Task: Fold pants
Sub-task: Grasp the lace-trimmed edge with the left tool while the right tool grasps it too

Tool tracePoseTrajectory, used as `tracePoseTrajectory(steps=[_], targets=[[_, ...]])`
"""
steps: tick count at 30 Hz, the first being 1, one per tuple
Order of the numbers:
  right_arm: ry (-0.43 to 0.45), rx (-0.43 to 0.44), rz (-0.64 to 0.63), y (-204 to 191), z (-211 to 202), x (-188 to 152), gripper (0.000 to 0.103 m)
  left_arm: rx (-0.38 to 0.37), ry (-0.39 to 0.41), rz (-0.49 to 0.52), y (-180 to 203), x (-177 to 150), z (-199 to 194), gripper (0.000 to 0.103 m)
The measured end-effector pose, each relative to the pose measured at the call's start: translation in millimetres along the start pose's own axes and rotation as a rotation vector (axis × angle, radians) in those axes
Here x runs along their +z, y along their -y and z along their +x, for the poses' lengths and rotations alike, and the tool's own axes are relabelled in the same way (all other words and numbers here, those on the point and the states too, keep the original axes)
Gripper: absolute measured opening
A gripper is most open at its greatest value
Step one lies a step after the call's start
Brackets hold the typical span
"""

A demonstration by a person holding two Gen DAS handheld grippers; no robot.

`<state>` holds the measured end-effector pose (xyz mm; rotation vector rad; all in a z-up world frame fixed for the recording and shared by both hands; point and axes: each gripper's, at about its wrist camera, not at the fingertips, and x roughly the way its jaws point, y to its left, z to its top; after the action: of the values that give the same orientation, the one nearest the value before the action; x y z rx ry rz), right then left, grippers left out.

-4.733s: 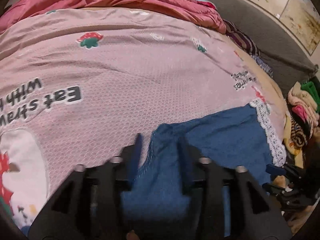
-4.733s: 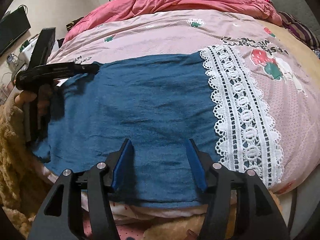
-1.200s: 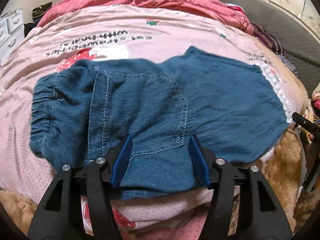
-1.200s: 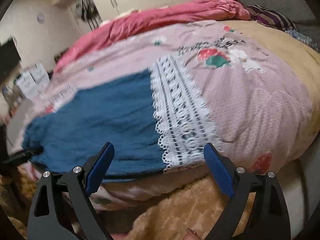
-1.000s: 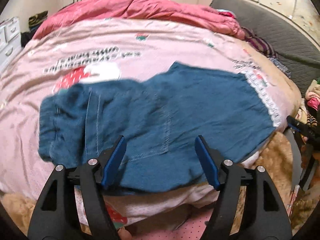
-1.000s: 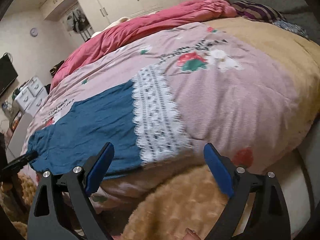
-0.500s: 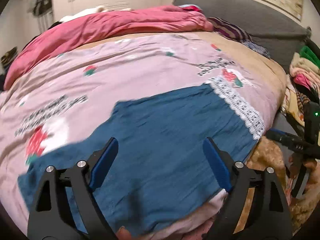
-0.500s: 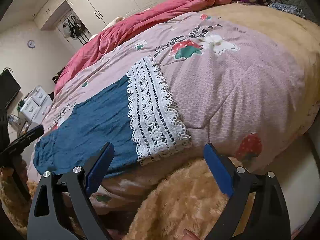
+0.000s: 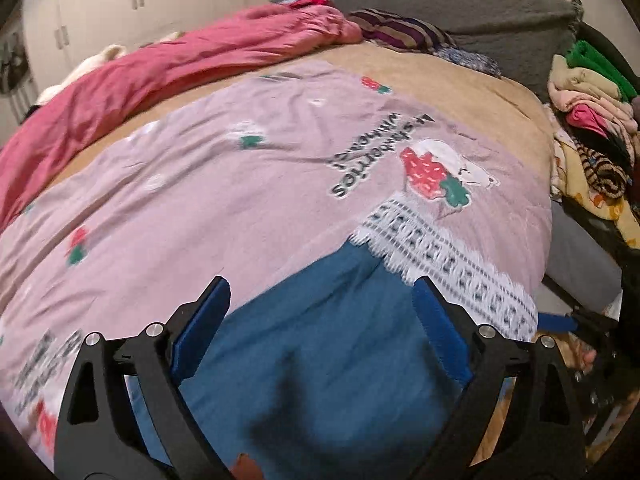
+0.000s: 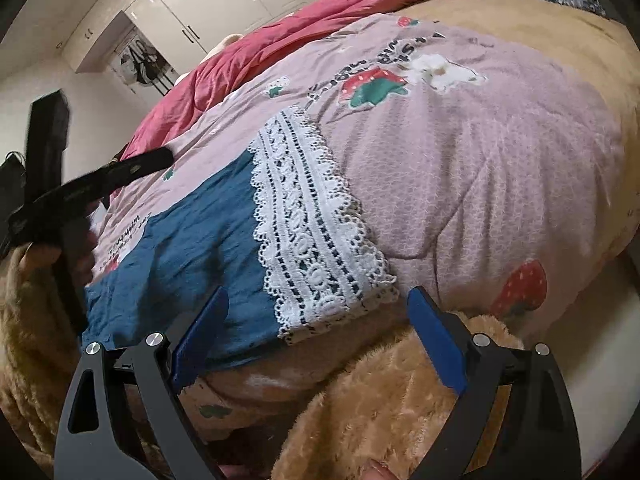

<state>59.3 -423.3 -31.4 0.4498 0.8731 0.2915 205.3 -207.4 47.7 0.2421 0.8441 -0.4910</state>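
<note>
The blue denim pants (image 9: 328,344) lie flat on the pink strawberry quilt (image 9: 224,200), with a white lace hem (image 9: 448,264) at the right end. My left gripper (image 9: 320,320) is open and empty above the leg cloth. My right gripper (image 10: 318,322) is open and empty, at the bed's near edge in front of the lace hem (image 10: 316,232) and the blue cloth (image 10: 192,264). The left gripper (image 10: 92,184) shows as a dark bar at the left of the right wrist view.
A red duvet (image 9: 168,68) is bunched at the far side of the bed. A striped pillow (image 9: 400,34) and grey headboard (image 9: 460,8) are at the back right. A pile of clothes (image 9: 592,120) sits to the right. A tan plush blanket (image 10: 380,400) hangs below the bed edge.
My left gripper has swung right along the pants from the waist and pocket end toward the lace hem. My right gripper has moved in closer to the lace hem. Both stay open.
</note>
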Motion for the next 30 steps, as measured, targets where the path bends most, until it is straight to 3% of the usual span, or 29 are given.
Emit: tracePoseTrajectory(steps=[3, 8, 14, 17, 22, 25, 27, 30], targets=[[0.011, 0.006, 0.019, 4, -1, 1, 0.090, -0.033, -0.035, 0.015, 3, 11, 28, 0.086], [0.009, 0.036, 0.053, 8, 0, 4, 0.090, -0.100, -0.111, -0.043, -5, 22, 68, 0.086], [0.009, 0.053, 0.064, 8, 5, 4, 0.090, -0.139, -0.116, -0.021, -2, 35, 78, 0.085], [0.002, 0.062, 0.064, 6, 11, 4, 0.090, -0.162, -0.124, -0.012, 1, 39, 84, 0.080], [0.009, 0.006, 0.005, -3, 14, 0, 0.084, -0.211, -0.156, -0.049, -5, 37, 99, 0.073], [0.020, -0.025, -0.030, -8, 13, -2, 0.069, -0.275, -0.170, -0.070, -6, 34, 103, 0.054], [0.038, -0.034, -0.039, -10, 10, -3, 0.060, -0.305, -0.180, -0.054, -1, 33, 102, 0.028], [0.042, -0.028, -0.050, -12, 11, -2, 0.057, -0.290, -0.178, 0.011, 11, 32, 99, 0.028]])
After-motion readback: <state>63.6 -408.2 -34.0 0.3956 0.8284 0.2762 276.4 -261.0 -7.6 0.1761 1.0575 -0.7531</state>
